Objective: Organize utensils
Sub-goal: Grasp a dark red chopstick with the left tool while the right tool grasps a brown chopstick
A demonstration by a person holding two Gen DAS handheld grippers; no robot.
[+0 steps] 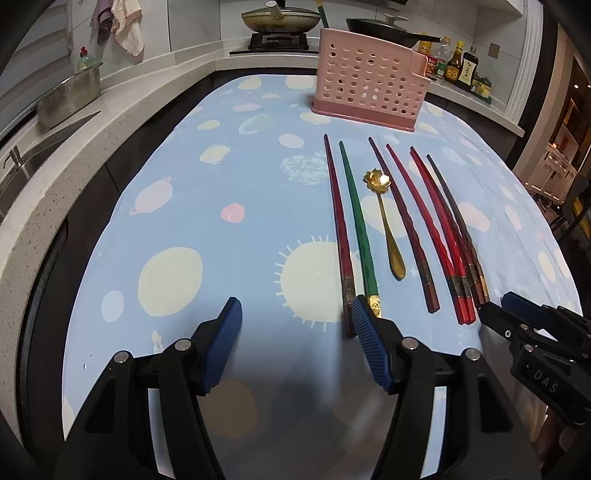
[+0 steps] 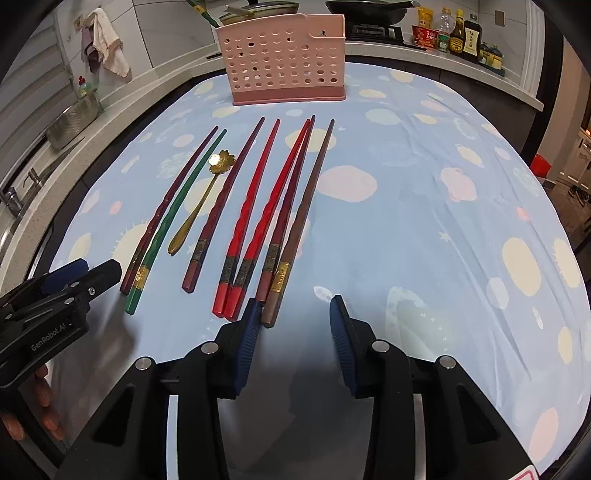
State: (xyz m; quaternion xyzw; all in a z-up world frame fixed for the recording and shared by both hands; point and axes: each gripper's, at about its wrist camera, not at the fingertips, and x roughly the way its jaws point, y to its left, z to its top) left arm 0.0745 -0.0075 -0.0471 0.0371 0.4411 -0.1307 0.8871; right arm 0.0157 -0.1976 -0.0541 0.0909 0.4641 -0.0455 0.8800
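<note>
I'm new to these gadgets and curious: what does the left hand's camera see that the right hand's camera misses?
Only the left view: the left gripper, open, from behind. Only the right view: the right gripper, open, a brown chopstick by its left pad, and fingers holding the other tool. Both: pink utensil holder, gold flower spoon, green chopstick, blue tablecloth.

Hanging cloths, steel colander, sauce bottles

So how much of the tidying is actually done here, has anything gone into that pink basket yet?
One green-handled utensil already stands behind the pink basket's rim, apparently inside. Nothing is in hand: the left gripper and right gripper are open and empty near the handle ends. Left on the tablecloth: seven chopsticks, including the green chopstick, and the gold spoon.
</note>
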